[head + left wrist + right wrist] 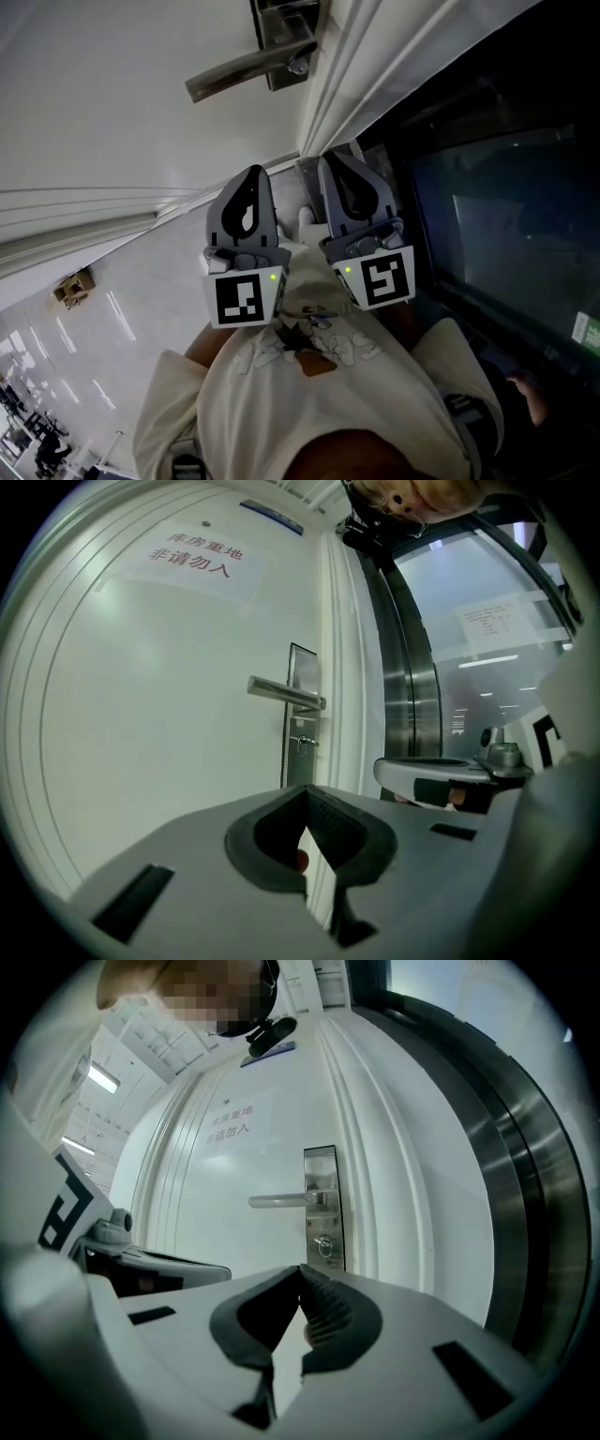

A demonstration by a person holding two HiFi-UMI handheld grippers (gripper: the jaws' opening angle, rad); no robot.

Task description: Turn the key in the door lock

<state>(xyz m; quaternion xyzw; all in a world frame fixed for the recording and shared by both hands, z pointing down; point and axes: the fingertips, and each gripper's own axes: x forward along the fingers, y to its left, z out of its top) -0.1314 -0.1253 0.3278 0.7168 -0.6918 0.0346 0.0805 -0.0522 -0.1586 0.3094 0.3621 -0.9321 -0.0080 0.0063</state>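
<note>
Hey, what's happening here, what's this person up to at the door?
A person stands facing a white door with a gripper in each hand. The left gripper and the right gripper are side by side, both with fingers shut on nothing and short of the door. The key sits below the handle, and neither gripper touches it.

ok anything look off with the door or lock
Nothing stands out. The handle sits level, the key is in the lock plate below it, and the sign lies flat on the door. The left gripper and right gripper are shut, empty, short of the door.
</note>
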